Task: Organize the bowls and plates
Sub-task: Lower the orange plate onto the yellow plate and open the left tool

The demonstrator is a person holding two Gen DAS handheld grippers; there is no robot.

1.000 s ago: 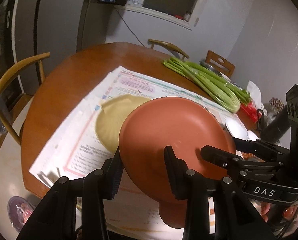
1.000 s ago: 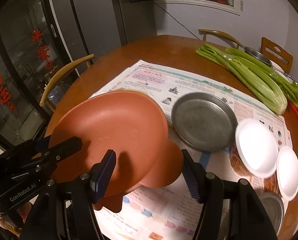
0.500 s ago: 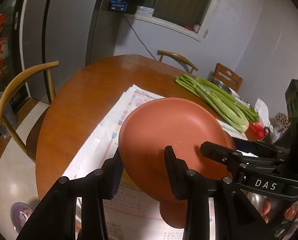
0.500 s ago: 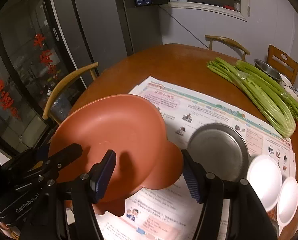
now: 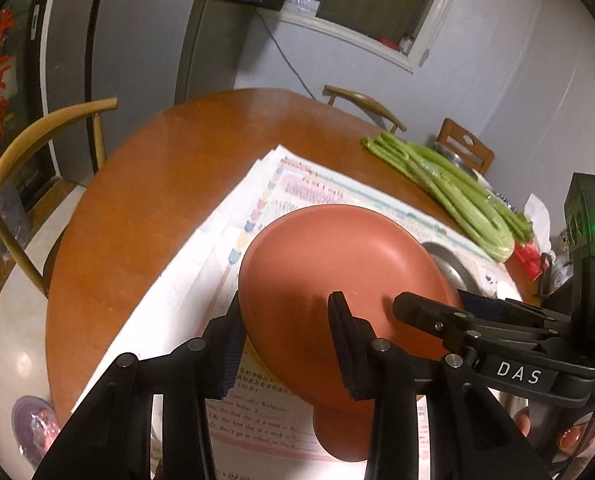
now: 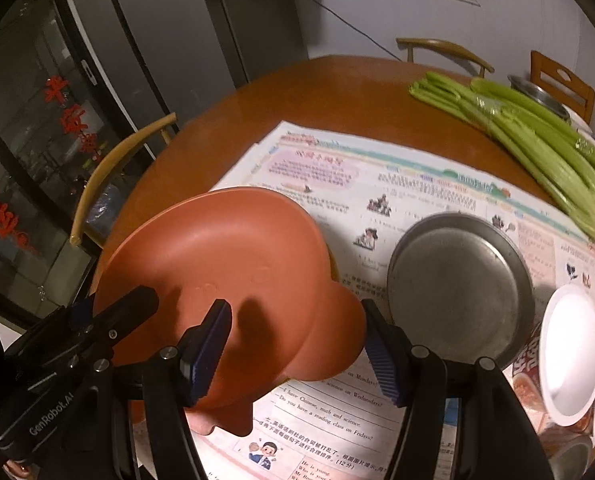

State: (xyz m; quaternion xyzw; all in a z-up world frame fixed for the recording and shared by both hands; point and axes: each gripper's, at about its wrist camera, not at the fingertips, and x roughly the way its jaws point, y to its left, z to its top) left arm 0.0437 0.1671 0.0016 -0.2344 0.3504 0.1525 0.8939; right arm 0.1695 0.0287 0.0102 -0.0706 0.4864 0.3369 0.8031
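Both tongs, left [image 5: 285, 344] and right [image 6: 297, 354], grip the terracotta plate [image 6: 217, 276] above the papered table [image 6: 329, 88]; next I must set it down level, probably near the metal plate [image 6: 461, 280].

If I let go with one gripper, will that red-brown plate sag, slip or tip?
The red-brown plate keeps its shape held at two spots, so probably stiff. Its surface looks smooth, so it may slip. It hangs tilted over the paper, so likely to swing down.
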